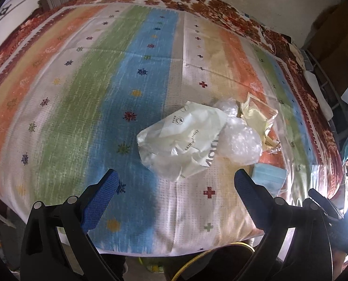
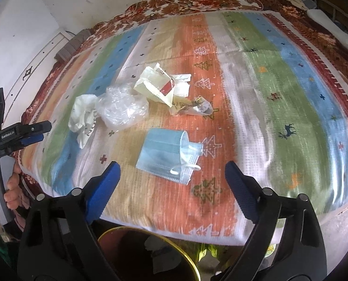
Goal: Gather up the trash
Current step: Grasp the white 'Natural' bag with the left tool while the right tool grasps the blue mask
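A striped cloth (image 2: 279,75) covers a bed, over a brown flowered blanket (image 2: 197,0) that shows at the edges. In the right wrist view, a hand (image 2: 9,187) at the far left holds the left gripper (image 2: 37,132) by its handle; in its own view the left gripper's blue fingers (image 1: 99,208) stand wide apart with nothing between them, over the blue stripe near the cloth's front edge. Just ahead of it, toward the right, lies a crumpled white bag (image 1: 181,140), touching a clear plastic wad (image 1: 240,144) on its right. Behind the wad lies a yellowish wrapper (image 2: 155,84) with a red patch, and near it a small clear scrap (image 2: 197,109). Nearer the front edge lies a blue mask (image 2: 166,155), folded, its white loops on the right side. The right gripper (image 2: 171,180) hovers spread wide just in front of the mask, empty, pads (image 2: 103,192) not touching it. Below the cloth's edge is a dark round bin (image 2: 150,253) with a yellow rim.
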Tool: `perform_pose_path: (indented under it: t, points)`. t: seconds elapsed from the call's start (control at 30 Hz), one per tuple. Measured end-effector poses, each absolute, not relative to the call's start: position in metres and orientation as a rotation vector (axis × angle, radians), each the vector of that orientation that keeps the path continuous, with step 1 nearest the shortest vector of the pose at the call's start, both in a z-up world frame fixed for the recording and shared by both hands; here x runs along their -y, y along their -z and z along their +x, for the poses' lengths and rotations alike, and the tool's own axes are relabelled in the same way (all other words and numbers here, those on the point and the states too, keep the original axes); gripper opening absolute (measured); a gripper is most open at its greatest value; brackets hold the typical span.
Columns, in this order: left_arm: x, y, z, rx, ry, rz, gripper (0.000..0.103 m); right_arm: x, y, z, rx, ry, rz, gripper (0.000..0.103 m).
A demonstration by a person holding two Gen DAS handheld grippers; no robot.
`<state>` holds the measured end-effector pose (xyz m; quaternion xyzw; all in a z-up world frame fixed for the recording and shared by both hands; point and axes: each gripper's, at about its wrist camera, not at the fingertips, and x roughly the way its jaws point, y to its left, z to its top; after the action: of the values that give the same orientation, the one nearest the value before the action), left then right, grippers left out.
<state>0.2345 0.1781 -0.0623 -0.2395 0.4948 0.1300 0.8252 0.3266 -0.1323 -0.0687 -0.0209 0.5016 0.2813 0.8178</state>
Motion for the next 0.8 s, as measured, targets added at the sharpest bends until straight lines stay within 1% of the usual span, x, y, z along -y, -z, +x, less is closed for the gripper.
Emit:
perform_pose_path:
  t: [0.13,0.27,0.33,0.53,0.6,0.7,0.73,0.77,0.8]
  points:
    - [-0.184,0.064,0.240,-1.034,-0.257,-0.505,0.097,0.131,0.078,0.338,-1.091,-0.596,-0.030,0.082]
    - [-0.187,0.071,0.250,-1.046,-0.241,-0.425,0.096,0.125,0.085,0.344,-1.099,-0.604,-0.038,0.076]
    - [-0.191,0.075,0.253,-1.052,-0.217,-0.424,0.096,0.120,0.088,0.347,-1.100,-0.615,-0.053,0.074]
    - [-0.201,0.080,0.262,-1.048,-0.179,-0.437,0.092,0.112,0.098,0.354,-1.109,-0.629,-0.079,0.063]
    - [-0.203,0.082,0.266,-1.040,-0.167,-0.454,0.087,0.110,0.100,0.357,-1.111,-0.639,-0.075,0.058]
    - [-0.203,0.085,0.274,-1.040,-0.148,-0.461,0.085,0.107,0.106,0.360,-1.127,-0.648,-0.067,0.048]
    - [-0.202,0.087,0.277,-1.041,-0.142,-0.448,0.085,0.106,0.108,0.361,-1.133,-0.649,-0.073,0.048]
    - [-0.202,0.089,0.280,-1.043,-0.141,-0.443,0.085,0.104,0.110,0.361,-1.137,-0.646,-0.081,0.044]
    - [-0.203,0.090,0.281,-1.042,-0.138,-0.446,0.084,0.103,0.112,0.361,-1.142,-0.645,-0.088,0.035]
